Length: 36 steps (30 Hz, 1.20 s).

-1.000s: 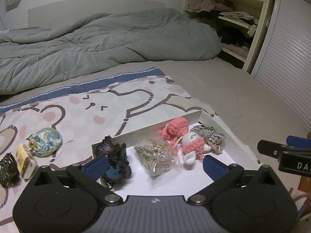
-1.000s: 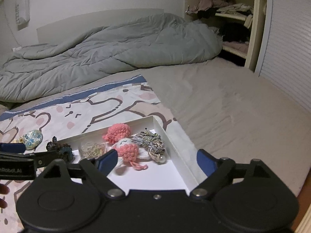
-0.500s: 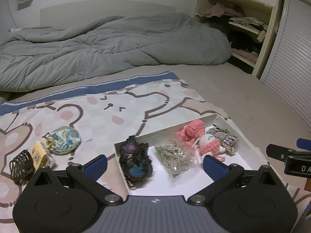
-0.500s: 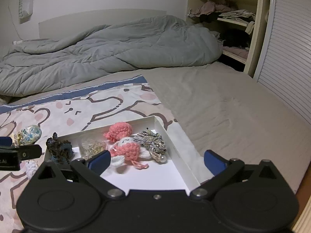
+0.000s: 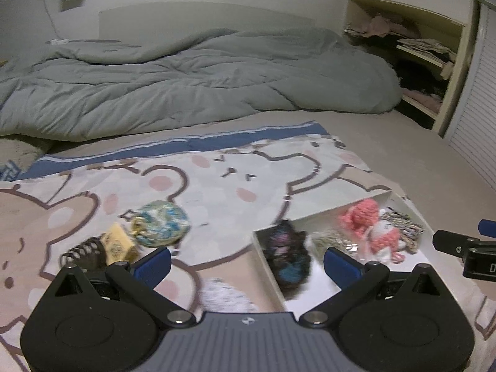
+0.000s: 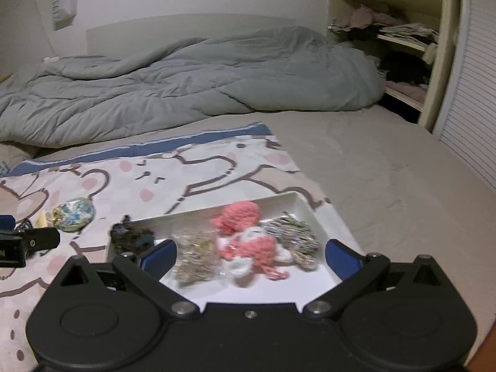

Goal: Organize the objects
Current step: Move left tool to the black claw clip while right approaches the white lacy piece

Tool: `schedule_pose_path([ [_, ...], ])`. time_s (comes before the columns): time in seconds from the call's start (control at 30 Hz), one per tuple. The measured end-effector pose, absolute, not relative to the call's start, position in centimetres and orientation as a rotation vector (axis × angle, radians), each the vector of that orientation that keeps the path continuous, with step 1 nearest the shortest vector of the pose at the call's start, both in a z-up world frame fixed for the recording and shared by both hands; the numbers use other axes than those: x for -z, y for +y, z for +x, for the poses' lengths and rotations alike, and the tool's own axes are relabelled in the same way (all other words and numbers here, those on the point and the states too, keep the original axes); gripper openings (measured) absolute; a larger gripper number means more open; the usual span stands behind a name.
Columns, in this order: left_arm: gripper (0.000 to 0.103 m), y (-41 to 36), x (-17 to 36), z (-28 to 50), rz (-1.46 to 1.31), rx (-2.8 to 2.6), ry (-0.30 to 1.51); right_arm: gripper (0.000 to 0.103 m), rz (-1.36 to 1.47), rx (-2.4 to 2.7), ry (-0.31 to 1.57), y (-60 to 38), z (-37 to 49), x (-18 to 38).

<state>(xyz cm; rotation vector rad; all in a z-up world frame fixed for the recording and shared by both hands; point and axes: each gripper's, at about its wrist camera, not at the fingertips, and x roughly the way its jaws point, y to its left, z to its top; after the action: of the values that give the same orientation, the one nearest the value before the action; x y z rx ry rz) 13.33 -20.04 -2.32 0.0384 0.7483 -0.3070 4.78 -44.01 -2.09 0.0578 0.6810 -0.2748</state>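
A white box (image 5: 383, 197) lies on the cartoon blanket and holds a dark yarn piece (image 5: 288, 254), a clear bag of rubber bands (image 5: 334, 241), two pink crochet octopuses (image 5: 359, 220) and a striped yarn bundle (image 5: 403, 226). Left of the box lie a blue patterned pouch (image 5: 161, 223), a yellow item (image 5: 117, 245), a dark hair claw (image 5: 82, 252) and a whitish fuzzy item (image 5: 226, 294). My left gripper (image 5: 246, 265) is open and empty, straddling the box's left wall. My right gripper (image 6: 251, 257) is open wide over the box (image 6: 297, 198), holding nothing.
A rumpled grey duvet (image 5: 186, 86) covers the far part of the bed. Open shelves with clothes (image 5: 418, 49) and a slatted door (image 5: 477, 108) stand at the right. Bare beige sheet (image 6: 387, 179) lies right of the blanket.
Both grippers have shifted left, so the box sits further right in each view. The right jaws have spread wider. The loose items left of the box are closer to the left gripper.
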Motion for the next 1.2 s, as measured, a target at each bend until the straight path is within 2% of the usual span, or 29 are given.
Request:
schedule_pose_path([
  [0.67,0.103,-9.2,2.3,15.5,0.013,0.13,0.75,0.103,-0.018,0.061,0.699,-34.5,9.5,2.5],
  [1.2,0.103,-3.3,4.9,18.2,-0.063,0.053,0.823,0.103,-0.084,-0.073,0.744,-29.0,13.0,4.8],
])
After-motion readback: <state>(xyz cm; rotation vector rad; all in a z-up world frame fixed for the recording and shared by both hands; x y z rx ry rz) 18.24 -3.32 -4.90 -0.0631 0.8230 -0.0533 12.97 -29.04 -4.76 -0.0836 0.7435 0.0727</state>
